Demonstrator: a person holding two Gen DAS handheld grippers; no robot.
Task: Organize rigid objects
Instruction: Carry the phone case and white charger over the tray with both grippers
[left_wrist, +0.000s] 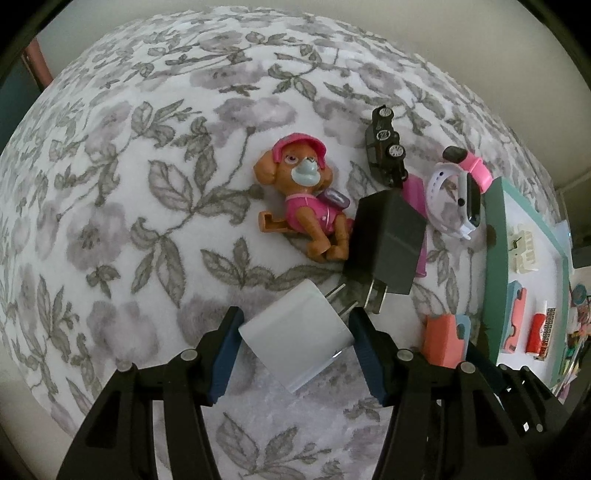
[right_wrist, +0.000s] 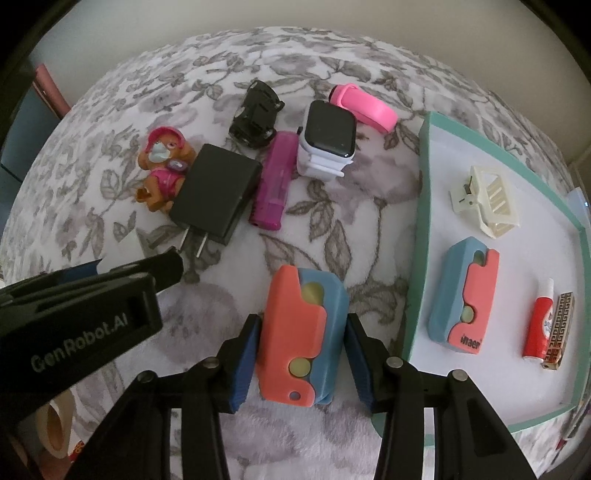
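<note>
My left gripper (left_wrist: 295, 325) is shut on a white charger plug (left_wrist: 295, 341), its pads against both sides. My right gripper (right_wrist: 301, 332) is shut on a coral-and-blue block (right_wrist: 301, 336). The left gripper's body (right_wrist: 85, 306) shows at the left of the right wrist view. On the flowered cloth lie a black charger (left_wrist: 388, 240) (right_wrist: 218, 192), a pink-capped dog figure (left_wrist: 303, 195) (right_wrist: 162, 170), a black toy car (left_wrist: 386, 144) (right_wrist: 256, 112), a purple lighter (right_wrist: 275, 181), a white smartwatch (left_wrist: 458, 199) (right_wrist: 327, 138) and a pink band (right_wrist: 364, 103).
A teal-rimmed white tray (right_wrist: 417, 258) (left_wrist: 493, 240) stands at the right. It holds a second coral-and-blue block (right_wrist: 465, 295), a cream hair claw (right_wrist: 487, 201), a red tube (right_wrist: 537, 325) and a patterned lighter (right_wrist: 559, 332). A tape roll (right_wrist: 53, 432) lies at bottom left.
</note>
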